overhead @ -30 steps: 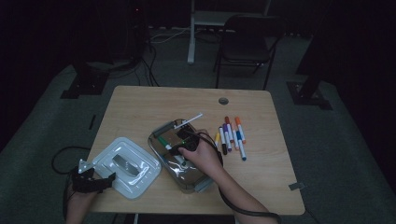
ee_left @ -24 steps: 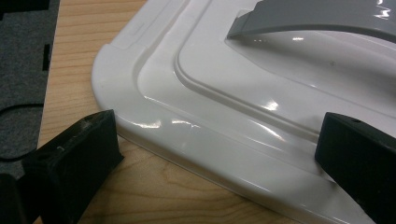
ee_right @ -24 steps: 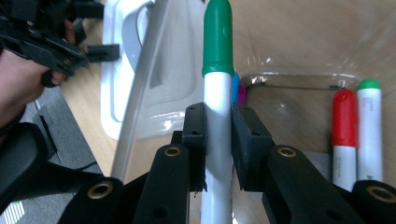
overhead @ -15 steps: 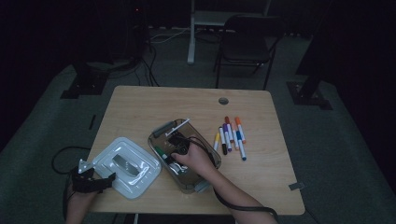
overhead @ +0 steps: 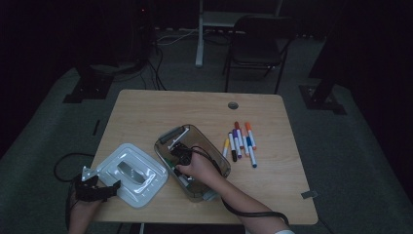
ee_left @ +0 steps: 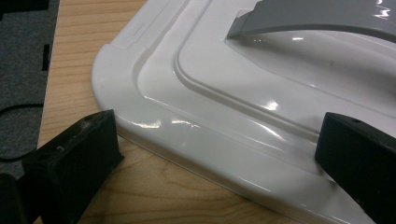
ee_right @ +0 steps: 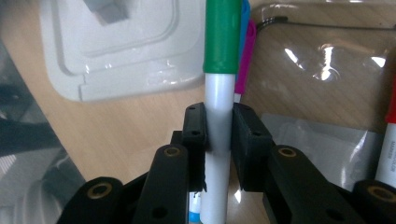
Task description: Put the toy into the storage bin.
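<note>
Packing markers into the clear bin [overhead: 214, 146] looks to be the work in hand, and this is the placing step; the right gripper [ee_right: 218, 135] is clenched on a green-capped marker [ee_right: 219, 84], its two jaws pressing the white barrel from either side, and in the high view that gripper [overhead: 181, 155] sits down inside the bin; blue and pink markers [ee_right: 246, 46] lie just past the green cap, and a red-capped one [ee_right: 388, 140] shows at the edge. The left gripper [ee_left: 219, 154] is released, jaws standing wide apart on either side of the corner of the white lid [ee_left: 243, 107], which lies flat on the table [overhead: 146, 112] beside the bin. Six more markers [overhead: 239, 142] wait in a row on the table to the right of the bin. Next, I judge, the green marker should be laid level among the others, then let go; the jaws must part fully before lifting, or the marker may come back up with them.
</note>
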A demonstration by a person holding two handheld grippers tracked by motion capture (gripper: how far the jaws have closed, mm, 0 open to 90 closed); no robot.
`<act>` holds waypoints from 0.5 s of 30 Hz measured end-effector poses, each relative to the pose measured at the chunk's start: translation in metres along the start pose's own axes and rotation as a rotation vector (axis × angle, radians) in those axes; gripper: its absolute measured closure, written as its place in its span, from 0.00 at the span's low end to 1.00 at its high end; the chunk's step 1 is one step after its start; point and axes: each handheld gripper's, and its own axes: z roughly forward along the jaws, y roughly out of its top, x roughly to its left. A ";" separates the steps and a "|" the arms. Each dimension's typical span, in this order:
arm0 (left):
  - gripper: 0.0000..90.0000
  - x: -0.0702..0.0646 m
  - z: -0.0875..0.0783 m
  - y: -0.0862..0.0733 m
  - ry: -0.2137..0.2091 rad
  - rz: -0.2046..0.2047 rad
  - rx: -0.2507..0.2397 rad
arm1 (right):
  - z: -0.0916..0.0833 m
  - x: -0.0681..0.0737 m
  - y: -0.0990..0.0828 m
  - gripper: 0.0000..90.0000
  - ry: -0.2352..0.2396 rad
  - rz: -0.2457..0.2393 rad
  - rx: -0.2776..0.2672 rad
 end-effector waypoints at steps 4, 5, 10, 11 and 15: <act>0.01 0.000 0.000 0.000 0.000 0.000 0.000 | 0.004 0.001 0.001 0.81 -0.006 -0.009 0.029; 0.01 0.000 0.000 0.000 0.000 0.000 0.000 | 0.005 0.001 0.001 0.80 -0.012 -0.011 0.031; 0.01 0.000 0.000 0.000 -0.001 0.000 0.000 | 0.003 0.000 0.001 0.77 -0.012 -0.014 0.026; 0.01 0.000 0.000 0.000 -0.001 0.000 0.000 | 0.002 -0.001 0.000 0.77 -0.011 -0.015 0.020; 0.01 0.000 0.000 0.000 -0.001 0.001 0.000 | -0.005 -0.005 0.000 0.76 -0.020 -0.011 -0.004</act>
